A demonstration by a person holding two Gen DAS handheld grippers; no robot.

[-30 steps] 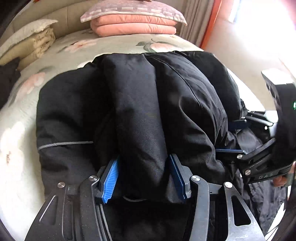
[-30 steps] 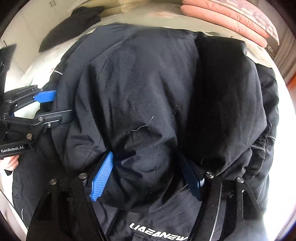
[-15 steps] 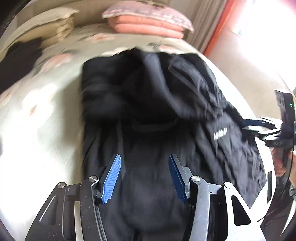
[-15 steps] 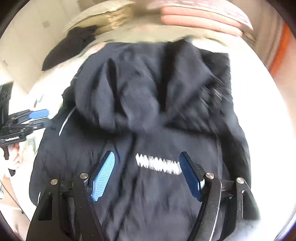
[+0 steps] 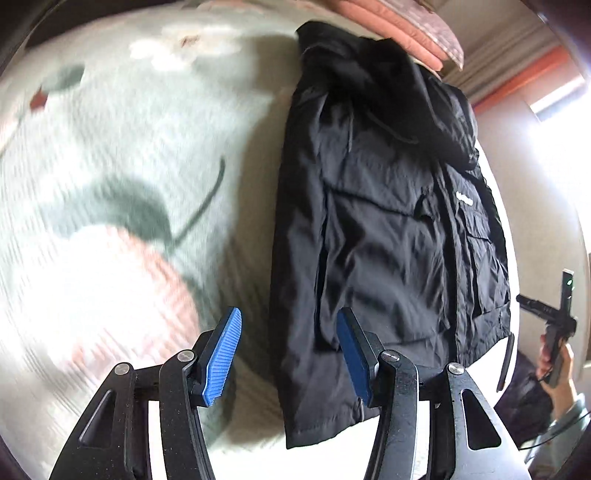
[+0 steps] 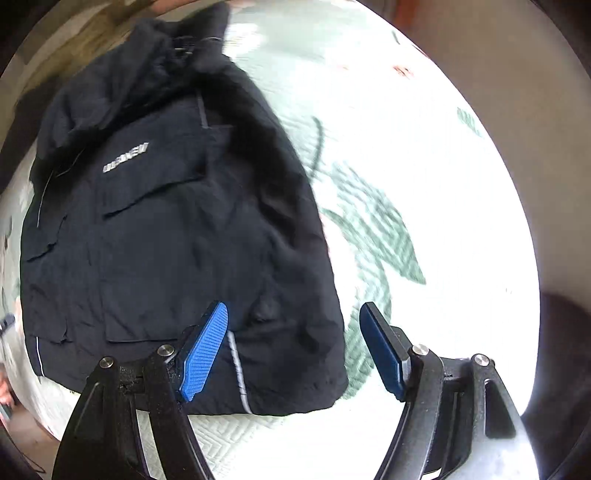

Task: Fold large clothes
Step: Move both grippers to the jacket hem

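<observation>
Jacket [image 5: 388, 221] flat on floral bedspread [image 5: 110, 166]

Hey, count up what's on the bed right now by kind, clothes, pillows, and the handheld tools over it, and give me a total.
Black jacket: 1
Pink pillows behind the jacket, stacked: at least 2; edges blurred
Handheld tools, jaws apart and empty: 2, left tool and right tool
Total: 5, all over one floral bedspread
</observation>
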